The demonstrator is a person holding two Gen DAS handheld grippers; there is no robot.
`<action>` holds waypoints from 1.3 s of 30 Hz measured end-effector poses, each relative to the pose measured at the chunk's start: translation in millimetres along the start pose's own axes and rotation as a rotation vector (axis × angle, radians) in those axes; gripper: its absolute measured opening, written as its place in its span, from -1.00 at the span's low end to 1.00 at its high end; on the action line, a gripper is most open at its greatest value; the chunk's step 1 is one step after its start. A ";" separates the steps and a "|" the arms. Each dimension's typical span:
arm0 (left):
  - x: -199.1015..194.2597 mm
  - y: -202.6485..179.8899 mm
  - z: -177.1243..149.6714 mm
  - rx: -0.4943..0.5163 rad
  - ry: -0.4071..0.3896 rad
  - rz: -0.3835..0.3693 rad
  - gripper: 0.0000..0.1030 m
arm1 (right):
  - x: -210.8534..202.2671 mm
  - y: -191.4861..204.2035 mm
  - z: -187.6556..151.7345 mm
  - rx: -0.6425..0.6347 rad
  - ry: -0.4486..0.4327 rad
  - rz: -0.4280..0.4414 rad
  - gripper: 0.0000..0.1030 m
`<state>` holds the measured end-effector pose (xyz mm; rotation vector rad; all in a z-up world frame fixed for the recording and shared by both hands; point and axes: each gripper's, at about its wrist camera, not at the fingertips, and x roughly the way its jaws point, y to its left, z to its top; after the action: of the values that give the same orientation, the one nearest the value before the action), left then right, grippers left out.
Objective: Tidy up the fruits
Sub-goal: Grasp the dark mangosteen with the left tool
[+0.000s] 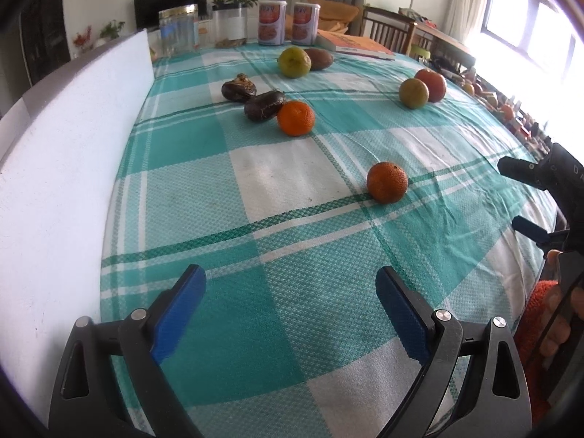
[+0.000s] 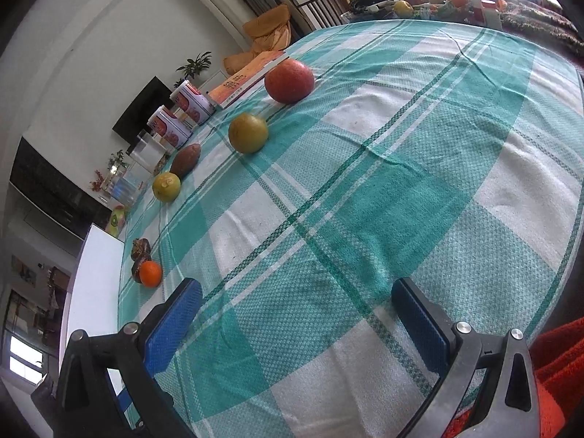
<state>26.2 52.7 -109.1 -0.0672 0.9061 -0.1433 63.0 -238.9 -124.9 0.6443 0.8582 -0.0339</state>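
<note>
Several fruits lie on the teal checked tablecloth. Closest to my left gripper is a tangerine, ahead and to the right. Further on, an orange touches two dark fruits. At the back lie a green-yellow citrus and a brown fruit. A red apple and a yellow-green fruit sit far right. The left gripper is open and holds nothing. My right gripper is open over bare cloth, with the red apple and yellow-green fruit far ahead.
A white foam board walls off the table's left side. Two cans, a glass jar and a book stand along the far edge. The table's right edge drops off beside a hand in a red sleeve.
</note>
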 end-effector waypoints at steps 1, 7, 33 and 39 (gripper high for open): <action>-4.7 3.1 4.2 -0.023 -0.021 -0.017 0.85 | 0.2 1.3 -0.4 -0.007 0.001 -0.006 1.00; 8.8 5.5 63.1 -0.119 -0.032 -0.016 0.83 | 3.3 8.7 -3.2 -0.052 0.000 -0.056 1.00; 48.8 39.5 89.1 -0.265 0.092 -0.010 -0.17 | -17.1 -20.9 3.7 0.108 -0.086 0.133 1.00; 38.8 16.2 53.6 -0.086 0.099 0.021 -0.15 | -10.3 -7.2 4.8 0.057 -0.056 0.143 1.00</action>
<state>93.6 62.7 -108.2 -0.1315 1.0111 -0.0889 57.4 -249.5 -119.0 0.7534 0.7575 0.0521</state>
